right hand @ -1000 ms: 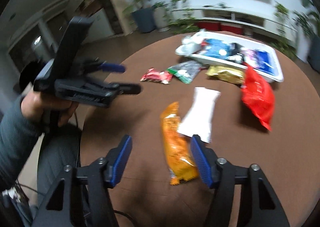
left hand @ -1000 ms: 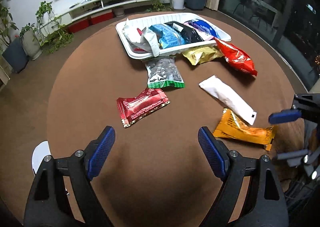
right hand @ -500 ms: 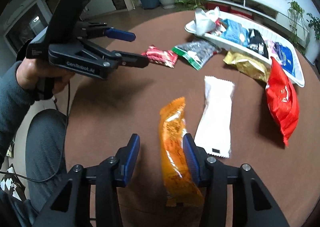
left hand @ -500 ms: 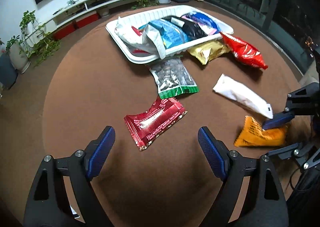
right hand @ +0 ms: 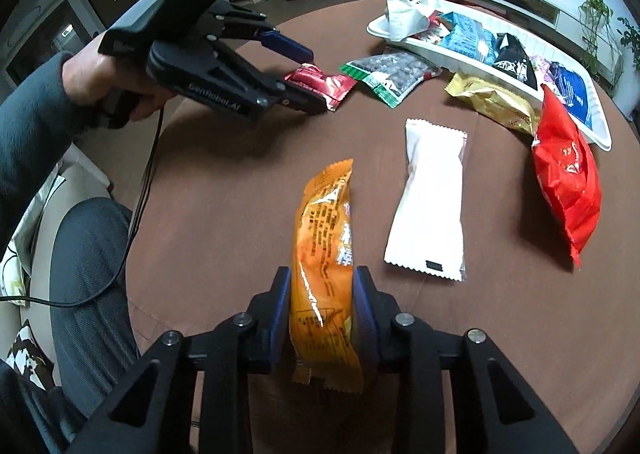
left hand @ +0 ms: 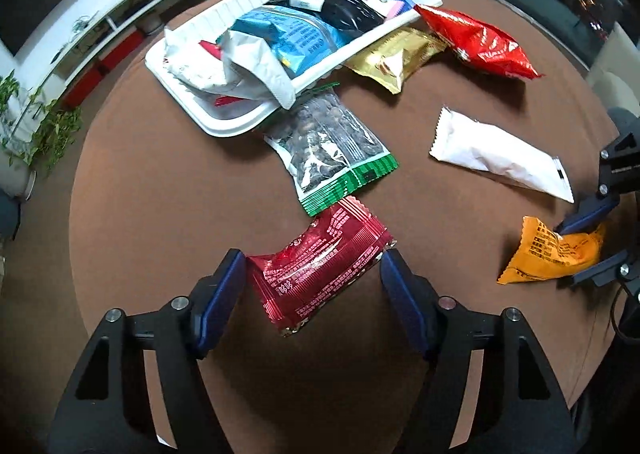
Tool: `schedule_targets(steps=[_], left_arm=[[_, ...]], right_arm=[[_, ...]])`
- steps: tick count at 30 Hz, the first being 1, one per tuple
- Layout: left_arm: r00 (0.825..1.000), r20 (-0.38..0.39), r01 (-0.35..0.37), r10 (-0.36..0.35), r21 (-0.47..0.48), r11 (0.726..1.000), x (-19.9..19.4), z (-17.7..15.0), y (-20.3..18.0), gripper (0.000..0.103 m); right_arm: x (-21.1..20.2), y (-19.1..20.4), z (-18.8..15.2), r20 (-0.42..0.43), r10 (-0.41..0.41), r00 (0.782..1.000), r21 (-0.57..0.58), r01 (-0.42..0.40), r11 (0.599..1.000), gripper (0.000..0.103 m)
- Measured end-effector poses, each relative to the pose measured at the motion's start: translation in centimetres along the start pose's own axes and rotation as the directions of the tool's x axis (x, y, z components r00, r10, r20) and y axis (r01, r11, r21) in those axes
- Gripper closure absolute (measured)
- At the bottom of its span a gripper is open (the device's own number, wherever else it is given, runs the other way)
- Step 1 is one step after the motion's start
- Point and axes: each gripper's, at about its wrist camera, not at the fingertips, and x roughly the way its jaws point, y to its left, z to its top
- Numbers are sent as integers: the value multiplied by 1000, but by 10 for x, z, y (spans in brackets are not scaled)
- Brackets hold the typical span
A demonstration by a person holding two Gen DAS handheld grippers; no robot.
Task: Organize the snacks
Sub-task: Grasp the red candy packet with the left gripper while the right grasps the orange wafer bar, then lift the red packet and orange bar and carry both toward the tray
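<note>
Closing around a shiny dark-red foil snack packet (left hand: 320, 262), the left hand-held gripper (left hand: 312, 282) is straddling it, pads at its ends, jaws fairly wide. The right hand-held gripper (right hand: 320, 302) has been narrowing and is pinching a long orange plastic snack packet (right hand: 324, 274) near the round brown desk's (left hand: 160, 181) edge. The white ribbed plastic tray (left hand: 224, 125), packed with snacks, is sitting across the desk, bare brown surface lying open between.

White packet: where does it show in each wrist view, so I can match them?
Left wrist: white packet lies right of centre, above the orange packet.
Right wrist: white packet lies centre-right, beside the orange packet.
Shared landmark: white tray.
</note>
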Motion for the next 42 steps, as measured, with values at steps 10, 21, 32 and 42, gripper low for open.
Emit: schedule_targets(steps=[10,21,32,42], left_arm=[[999,13,-32,30,194,980,-3,9,-22,37],[1000,-11,-6,9,279,960,2,20,-26,43],[998,-54,31,-22,154,988,1,14,-24,69],[990,-98,-85,102,165,983,-5,3,-30,44]], right_arm=[[-1,-1,0,4,13,1000,3,-13,1000,67],[-6,-16,4,4,45,999,28,-45,999,67],[-5,-13,7,4,87,996,3,-87,996,38],[4,1,8,-34,22,999,-70,-25,997,40]])
